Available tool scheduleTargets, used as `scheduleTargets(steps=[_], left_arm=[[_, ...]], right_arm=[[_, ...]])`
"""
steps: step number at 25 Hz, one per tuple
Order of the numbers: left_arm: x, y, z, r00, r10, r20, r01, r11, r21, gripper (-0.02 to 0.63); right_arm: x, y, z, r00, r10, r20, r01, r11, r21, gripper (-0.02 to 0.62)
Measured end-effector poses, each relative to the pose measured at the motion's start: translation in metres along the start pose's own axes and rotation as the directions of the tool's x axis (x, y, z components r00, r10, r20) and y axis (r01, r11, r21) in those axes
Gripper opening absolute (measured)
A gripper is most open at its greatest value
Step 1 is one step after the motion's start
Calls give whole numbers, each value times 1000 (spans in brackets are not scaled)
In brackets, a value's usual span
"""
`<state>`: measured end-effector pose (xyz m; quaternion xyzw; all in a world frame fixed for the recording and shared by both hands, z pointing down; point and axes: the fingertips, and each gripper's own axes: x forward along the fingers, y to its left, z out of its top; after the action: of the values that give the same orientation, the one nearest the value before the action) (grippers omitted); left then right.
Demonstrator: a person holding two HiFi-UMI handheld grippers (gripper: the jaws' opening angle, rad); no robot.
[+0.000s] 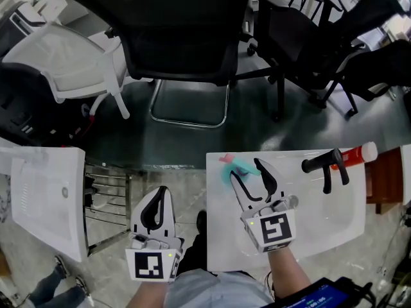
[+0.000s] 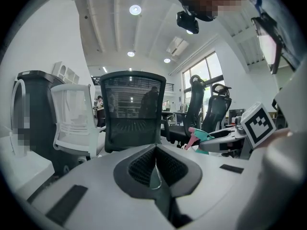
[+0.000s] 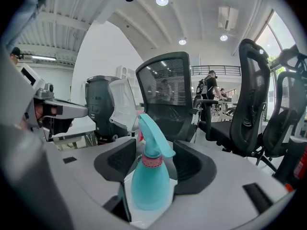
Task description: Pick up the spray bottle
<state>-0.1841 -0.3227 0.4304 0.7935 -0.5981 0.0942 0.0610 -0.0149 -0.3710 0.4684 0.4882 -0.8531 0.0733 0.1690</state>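
Now the blue-green spray bottle [image 3: 146, 176] stands upright on the white tabletop [image 1: 321, 217]. It is between the two wide-open sides of my right tool [image 1: 248, 172], which is not squeezing it. I cannot tell what is inside it. My left tool [image 2: 154, 164] is pressed together, empty, off to the left.

Your right tongs [image 1: 246, 169] sit mid-frame over the white table [image 1: 321, 230], jaws spread either side of the teal bottle [image 1: 239, 166]. Your left tongs [image 1: 163, 192], jaws together, hang lower left, off the table. A black chair [image 1: 186, 37] fills the top.
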Motion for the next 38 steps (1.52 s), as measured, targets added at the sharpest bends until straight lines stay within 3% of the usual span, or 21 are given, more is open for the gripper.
scheduleTargets(steps=[8,14,19,38], left_arm=[[5,8,-5,1000,6,-8,-6,1000,-4,18],[8,9,-6,1000,9,-13,-9,1000,-7,18],[8,9,-6,1000,12,-14,-12,1000,-8,18],[6,11,-5,1000,19,-13,-19,1000,-7,18]], right_arm=[[12,1,5,999,9,48,-8,1000,-16,236],[12,2,1,1000,12,16,-12,1000,-3,207],[15,0,8,998,8,63,-6,1000,-27,202],[16,6,5,998,20,51,-19,999,-27,166]])
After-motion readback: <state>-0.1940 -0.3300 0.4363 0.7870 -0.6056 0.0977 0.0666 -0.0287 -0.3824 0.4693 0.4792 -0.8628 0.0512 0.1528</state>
